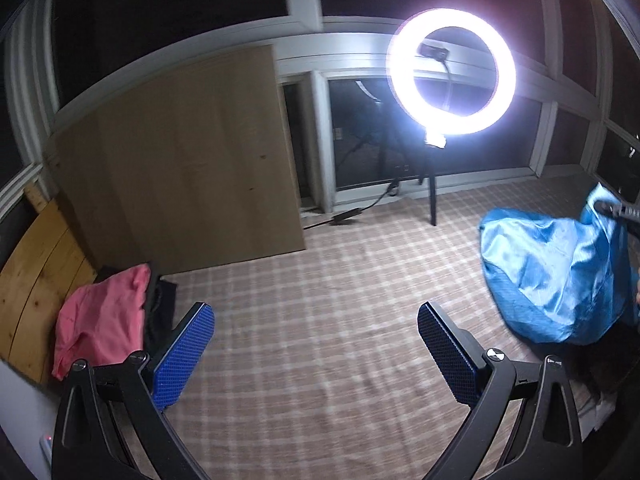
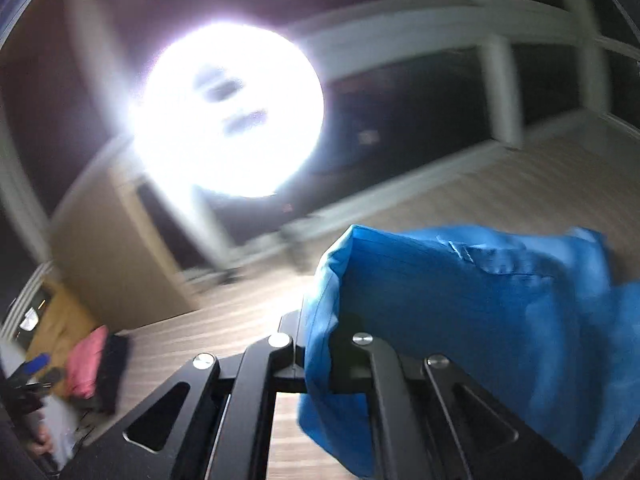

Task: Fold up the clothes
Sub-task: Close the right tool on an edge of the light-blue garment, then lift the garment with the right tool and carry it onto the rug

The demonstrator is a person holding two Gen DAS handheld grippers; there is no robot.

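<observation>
A shiny blue garment lies bunched at the right of the plaid-covered surface, one corner lifted. My right gripper is shut on the blue garment, whose cloth drapes over its jaws and hangs to the right. The right gripper also shows at the right edge of the left wrist view, holding that raised corner. My left gripper stands open above the plaid surface, nothing between its blue pads. A pink garment lies on dark clothes at the left.
A lit ring light on a tripod stands at the back. A wooden board leans against the window wall, and a wooden panel borders the left side. A cable runs along the floor behind.
</observation>
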